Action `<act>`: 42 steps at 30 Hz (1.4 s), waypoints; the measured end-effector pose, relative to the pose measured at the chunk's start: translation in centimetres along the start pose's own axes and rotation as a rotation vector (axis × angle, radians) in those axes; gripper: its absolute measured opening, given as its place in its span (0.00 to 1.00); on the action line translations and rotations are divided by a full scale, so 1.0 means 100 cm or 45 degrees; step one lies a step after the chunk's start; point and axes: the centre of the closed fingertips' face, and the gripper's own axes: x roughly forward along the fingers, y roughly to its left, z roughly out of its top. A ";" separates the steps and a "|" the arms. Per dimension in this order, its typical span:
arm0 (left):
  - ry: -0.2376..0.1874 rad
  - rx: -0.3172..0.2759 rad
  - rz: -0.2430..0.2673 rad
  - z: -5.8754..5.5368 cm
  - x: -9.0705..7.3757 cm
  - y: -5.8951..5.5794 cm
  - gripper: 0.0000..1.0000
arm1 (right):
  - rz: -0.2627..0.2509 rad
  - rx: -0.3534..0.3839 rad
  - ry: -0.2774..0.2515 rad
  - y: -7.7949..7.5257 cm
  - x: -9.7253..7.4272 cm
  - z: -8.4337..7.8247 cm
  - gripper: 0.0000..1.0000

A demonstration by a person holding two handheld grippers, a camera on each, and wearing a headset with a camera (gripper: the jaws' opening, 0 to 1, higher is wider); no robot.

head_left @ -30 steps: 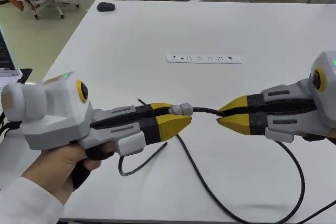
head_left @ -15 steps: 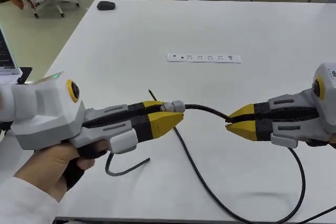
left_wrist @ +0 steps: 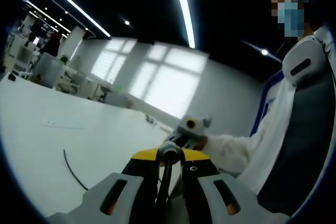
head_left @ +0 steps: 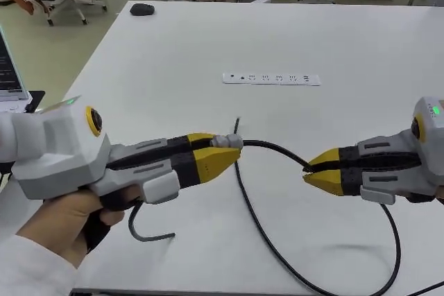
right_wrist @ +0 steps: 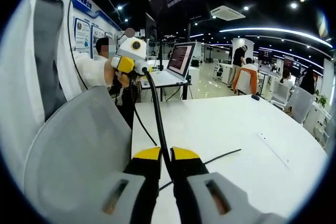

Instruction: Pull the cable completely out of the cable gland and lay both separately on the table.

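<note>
The left gripper (head_left: 229, 149) has its jaws clamped on the grey cable gland (head_left: 226, 142), held level above the near edge of the table (head_left: 208, 46). This keeps the gland still, like an anchor. The right gripper (head_left: 309, 170) faces it with its jaws closed on the black cable (head_left: 277, 149) a little way along, so its pull runs roughly straight out of the gland's mouth. The right gripper view shows the cable (right_wrist: 159, 129) pinched between the yellow tips. The left gripper view shows the gland (left_wrist: 169, 153) seated between its own. Beyond the right gripper the cable loops down along the near edge and back up the table, ending short of the power strip (head_left: 270, 78). A short tail (head_left: 142, 233) hangs behind the gland, so the cable is not yet free. Against the earlier pictures, the gap between the two grippers is wider and more cable shows between them. The tail behind the gland looks shorter and sits further left, and the loose end on the table has swung right.
</note>
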 end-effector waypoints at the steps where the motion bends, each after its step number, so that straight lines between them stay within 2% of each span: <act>1: 0.003 0.003 -0.002 0.000 0.000 -0.001 0.17 | 0.000 0.002 0.002 0.000 0.000 0.000 0.05; 8: 0.014 -0.001 -0.019 -0.001 0.002 -0.005 0.17 | -0.011 0.009 0.010 -0.001 0.001 -0.001 0.07; 14: 0.011 0.007 -0.034 0.000 0.004 -0.008 0.17 | -0.033 -0.007 0.001 -0.001 0.000 0.006 0.19; 16: 0.011 0.009 -0.034 0.001 0.005 -0.009 0.17 | -0.043 -0.021 -0.015 -0.002 -0.001 0.013 0.23; 19: 0.024 0.021 -0.037 0.000 0.006 -0.010 0.17 | -0.041 -0.051 -0.080 0.000 -0.003 0.033 0.27; 21: 0.038 0.028 -0.045 -0.002 0.008 -0.011 0.17 | -0.030 -0.098 -0.140 0.004 -0.003 0.054 0.28; 23: 0.051 0.037 -0.050 -0.004 0.010 -0.012 0.17 | -0.011 -0.144 -0.170 0.009 -0.002 0.068 0.28; 26: 0.057 0.043 -0.058 -0.005 0.012 -0.014 0.17 | 0.036 -0.216 -0.242 0.022 0.002 0.095 0.27; 29: 0.056 0.045 -0.061 -0.005 0.013 -0.015 0.17 | 0.067 -0.272 -0.245 0.029 0.006 0.106 0.21; 32: 0.051 0.051 -0.069 -0.004 0.013 -0.016 0.17 | 0.078 -0.329 -0.229 0.032 0.012 0.111 0.17; 36: 0.050 0.065 -0.069 -0.003 0.013 -0.018 0.17 | 0.105 -0.333 -0.236 0.035 0.015 0.113 0.10; 39: 0.046 0.069 -0.070 -0.002 0.012 -0.019 0.17 | 0.123 -0.330 -0.243 0.037 0.016 0.113 0.00; 40: 0.046 0.072 -0.069 -0.003 0.012 -0.020 0.17 | 0.141 -0.312 -0.260 0.039 0.017 0.115 0.00; 42: 0.046 0.076 -0.069 -0.003 0.012 -0.021 0.17 | 0.148 -0.315 -0.245 0.039 0.019 0.113 0.00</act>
